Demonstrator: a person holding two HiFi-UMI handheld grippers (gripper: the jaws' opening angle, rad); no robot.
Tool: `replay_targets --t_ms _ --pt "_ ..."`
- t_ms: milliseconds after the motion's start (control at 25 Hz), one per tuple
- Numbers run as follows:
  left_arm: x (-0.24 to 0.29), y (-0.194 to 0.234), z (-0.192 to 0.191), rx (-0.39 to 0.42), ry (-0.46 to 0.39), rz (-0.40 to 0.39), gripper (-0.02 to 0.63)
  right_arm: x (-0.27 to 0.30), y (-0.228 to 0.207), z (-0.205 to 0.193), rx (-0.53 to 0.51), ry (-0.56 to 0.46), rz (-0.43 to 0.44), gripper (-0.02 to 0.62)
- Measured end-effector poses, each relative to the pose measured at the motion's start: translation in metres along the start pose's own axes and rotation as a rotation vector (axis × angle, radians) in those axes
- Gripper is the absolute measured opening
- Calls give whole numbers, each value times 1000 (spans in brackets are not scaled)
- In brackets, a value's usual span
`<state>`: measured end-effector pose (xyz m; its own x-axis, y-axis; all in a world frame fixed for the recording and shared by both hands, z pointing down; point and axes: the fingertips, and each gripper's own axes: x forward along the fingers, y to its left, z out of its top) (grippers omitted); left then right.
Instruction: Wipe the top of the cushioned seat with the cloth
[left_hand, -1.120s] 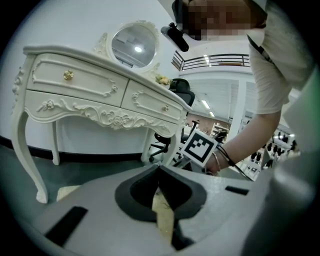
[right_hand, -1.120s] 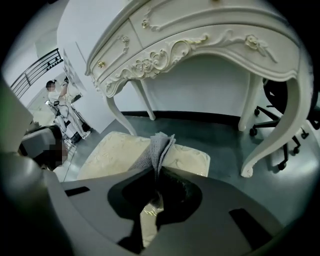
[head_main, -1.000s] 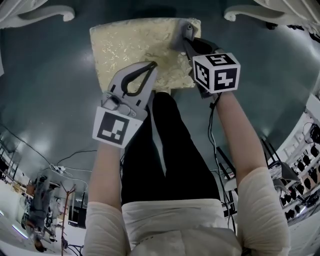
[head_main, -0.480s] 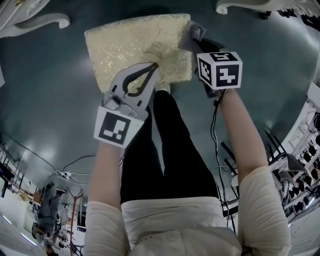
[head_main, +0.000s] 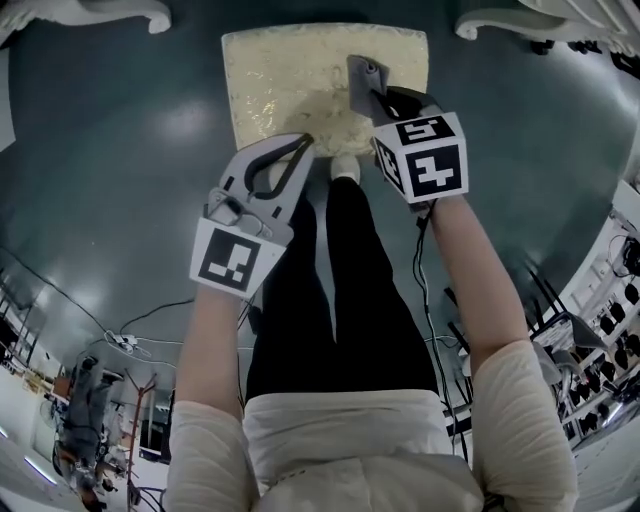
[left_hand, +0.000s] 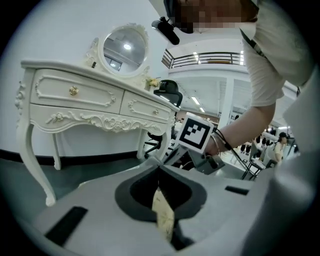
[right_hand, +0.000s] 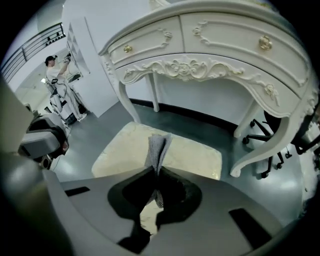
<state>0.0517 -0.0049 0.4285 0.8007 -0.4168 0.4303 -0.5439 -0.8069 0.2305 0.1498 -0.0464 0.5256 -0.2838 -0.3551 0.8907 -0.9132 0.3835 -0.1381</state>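
Head view, L to R: what's the left tongs doing? (A)

Nothing in hand. Clenched, tips together, no cloth betw. them. It's parked over the near edge of the cushioned seat, prob. to keep out of the wiping path. Left gripper view agrees: only a sliver of cream seat shows thru the gap under the tips. Behind stands a white dressing table w/ an oval mirror. (B)

And the seat? (A)

Cream patterned top, on the dark floor just ahead of the person's legs, so it's reachable from above. (B)

R side? (A)

Right tongs is grasping the grey cloth by one end. The rest sticks out past the tips, so a free flap is what'd meet the fabric. Cloth is over the seat's right half. Whether it touches, can't tell. My guess: wiping barely begun, since most of the top lies left of the cloth. (B)
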Motion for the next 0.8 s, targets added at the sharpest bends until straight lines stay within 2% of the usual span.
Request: replay_targets --t_ms 360,600,800 --pt "-75 53 -39 -76 5 99 3 48 113 23 -55 41 126 26" --pt "-102 81 -58 -90 17 113 3 81 149 38 -24 38 145 26" --pt "-114 97 -62 -107 20 133 3 97 160 46 -23 53 151 26"
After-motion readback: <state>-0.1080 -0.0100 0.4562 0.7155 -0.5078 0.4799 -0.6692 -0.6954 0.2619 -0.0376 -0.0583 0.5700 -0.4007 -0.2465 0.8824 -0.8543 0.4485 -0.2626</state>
